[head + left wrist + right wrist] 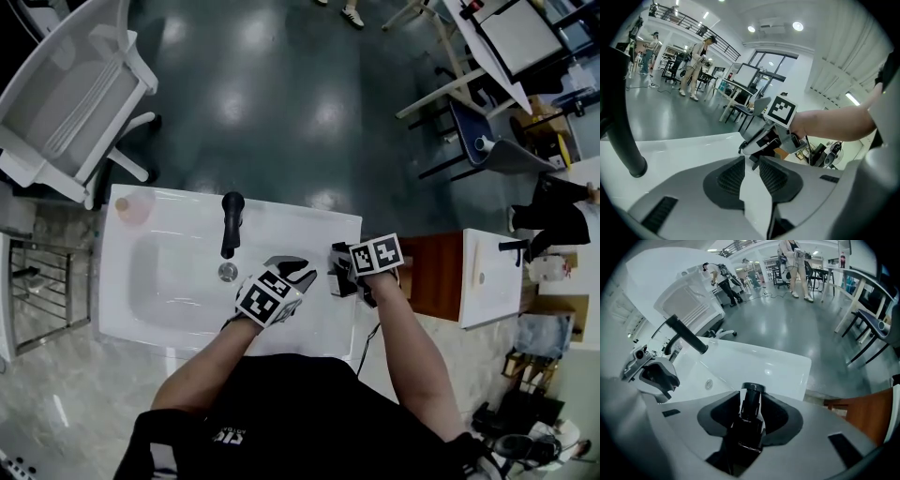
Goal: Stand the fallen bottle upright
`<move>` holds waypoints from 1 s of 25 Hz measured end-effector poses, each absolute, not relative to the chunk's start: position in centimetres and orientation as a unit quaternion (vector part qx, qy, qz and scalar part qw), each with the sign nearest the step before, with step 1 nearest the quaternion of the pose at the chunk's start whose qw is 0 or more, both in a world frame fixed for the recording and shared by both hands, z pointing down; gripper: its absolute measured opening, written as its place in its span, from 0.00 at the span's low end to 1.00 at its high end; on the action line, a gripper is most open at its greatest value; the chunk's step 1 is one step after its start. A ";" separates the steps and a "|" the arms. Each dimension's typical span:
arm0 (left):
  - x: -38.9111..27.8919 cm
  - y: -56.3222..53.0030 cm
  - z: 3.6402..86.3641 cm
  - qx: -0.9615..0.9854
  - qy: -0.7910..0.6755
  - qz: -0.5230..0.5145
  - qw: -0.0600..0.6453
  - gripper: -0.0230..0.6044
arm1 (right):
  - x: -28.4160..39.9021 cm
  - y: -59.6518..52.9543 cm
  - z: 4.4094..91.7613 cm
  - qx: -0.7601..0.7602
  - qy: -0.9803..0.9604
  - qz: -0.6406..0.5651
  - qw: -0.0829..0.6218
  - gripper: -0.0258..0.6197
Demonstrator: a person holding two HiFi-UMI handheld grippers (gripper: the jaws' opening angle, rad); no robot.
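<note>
Bottle (pixel 750 427), black, clamped in the right gripper (pixel 751 397) fingers, cap past the fingertips, over the sink (pixel 187 314) right rim; the gripper is pitched steeply down. Left gripper (pixel 752 161) sits just beside it, shallow tilt, fingers slightly apart, empty.

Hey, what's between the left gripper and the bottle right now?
Only bare white sink lies between the left gripper and the bottle, as the head view shows. The bottle sits gripped in the right gripper.
</note>
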State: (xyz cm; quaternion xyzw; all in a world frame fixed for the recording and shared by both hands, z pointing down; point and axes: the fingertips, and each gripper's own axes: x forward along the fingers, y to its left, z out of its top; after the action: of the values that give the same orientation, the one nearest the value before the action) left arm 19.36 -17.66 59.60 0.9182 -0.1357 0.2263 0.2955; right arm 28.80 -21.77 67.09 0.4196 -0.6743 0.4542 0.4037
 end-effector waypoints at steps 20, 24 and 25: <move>16.9 -13.6 59.3 0.917 -0.130 0.241 0.290 0.20 | 28.9 -21.3 64.5 0.469 -0.730 0.395 0.302 0.22; 16.9 -12.8 59.2 0.917 -0.125 0.249 0.285 0.20 | 29.8 -21.5 63.3 0.506 -0.736 0.372 0.252 0.21; 16.9 -12.5 59.1 0.917 -0.123 0.252 0.284 0.20 | 30.1 -21.6 62.9 0.515 -0.740 0.360 0.242 0.21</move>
State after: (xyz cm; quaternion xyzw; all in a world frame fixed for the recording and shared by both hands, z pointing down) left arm 16.90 -12.52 59.14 0.9171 -0.1228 0.2519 0.2837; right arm 30.05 -21.56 62.86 0.5146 -0.7396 0.3602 0.2417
